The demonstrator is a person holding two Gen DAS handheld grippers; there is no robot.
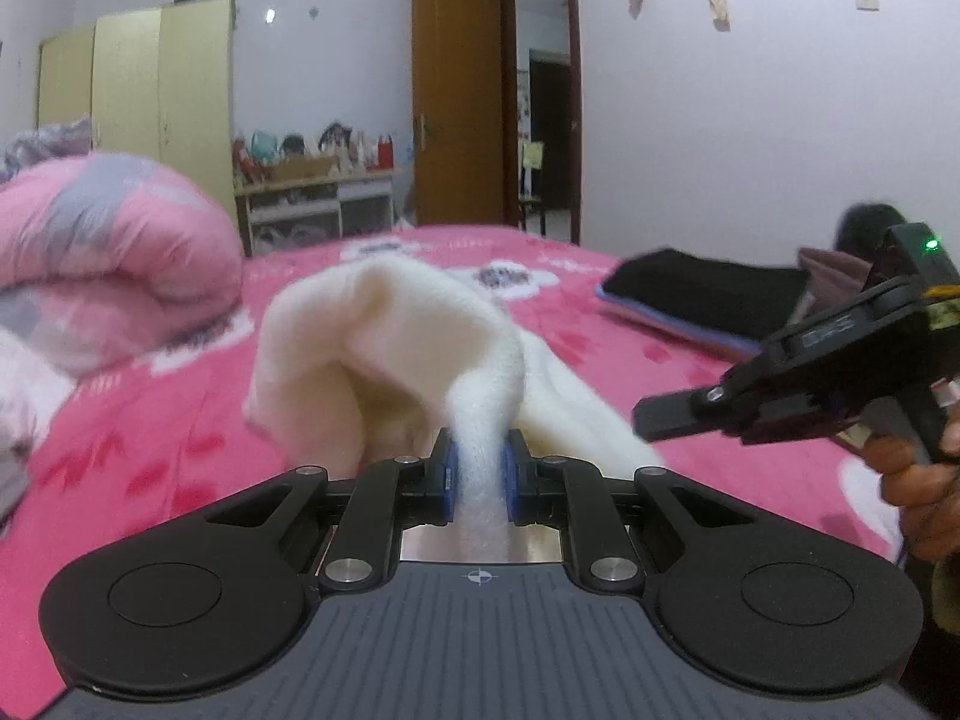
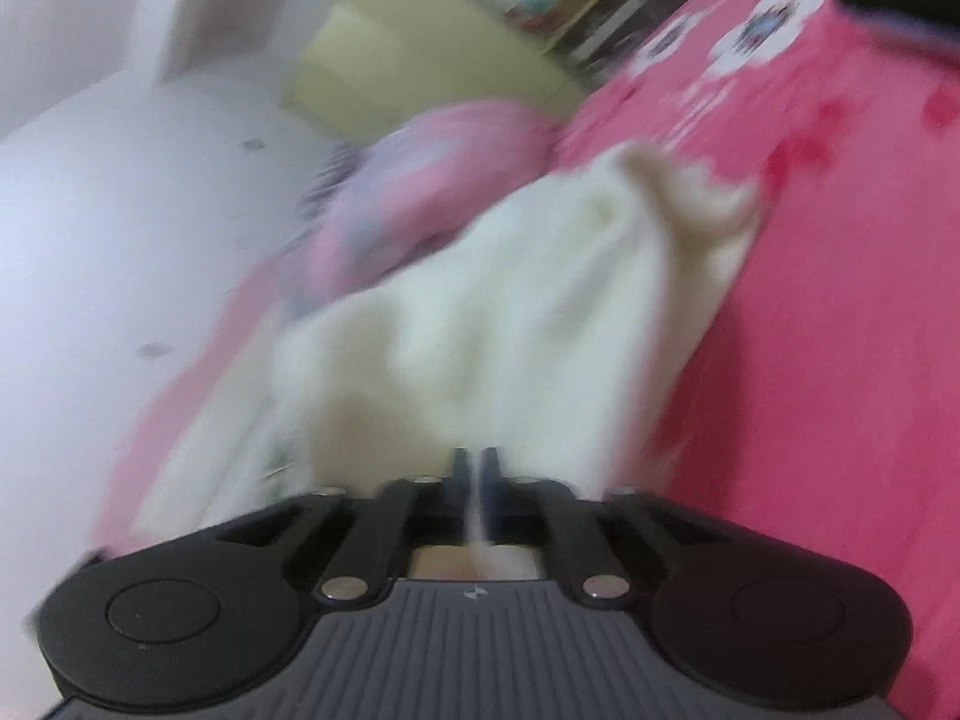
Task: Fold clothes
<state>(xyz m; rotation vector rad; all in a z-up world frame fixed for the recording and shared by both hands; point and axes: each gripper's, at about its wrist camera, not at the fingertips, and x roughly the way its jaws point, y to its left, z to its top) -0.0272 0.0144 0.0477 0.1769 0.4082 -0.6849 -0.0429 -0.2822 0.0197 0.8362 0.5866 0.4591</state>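
Pinching a thick bunch of the cream-white fleecy garment (image 1: 384, 348) between its blue pads, the left gripper (image 1: 478, 474) sits at six o'clock in its own view, jaws closed narrow onto the cloth and lifting it off the pink flower-printed bedsheet (image 1: 600, 372). From that grip the fabric rises toward twelve o'clock in a loose hump, and its far edge trails down onto the sheet. The right gripper (image 1: 690, 414) comes in at three o'clock in the left view, held in the person's hand (image 1: 918, 492); its own camera is badly blurred, but its jaws stand almost together with a thin pale strip between them, so it looks clamped on an edge of the same garment.

To fold well from here, I judge both grips should hold level and pull gently apart so the cloth hangs flat before it is laid down; the bunching at the left pads suggests a wad rather than a clean corner, which could leave a lumpy crease. Lowering the far edge onto the sheet first, then bringing the held edge over it, should give a straight fold.

Further off, a folded black garment on a blue layer (image 1: 708, 294) lies at two o'clock, and a rolled pink and grey quilt (image 1: 114, 258) at ten o'clock. Beyond the bed stand a pale yellow wardrobe (image 1: 144, 96) and an open brown wooden door (image 1: 456, 90). Embossed lettering on the right gripper's body is too small to read
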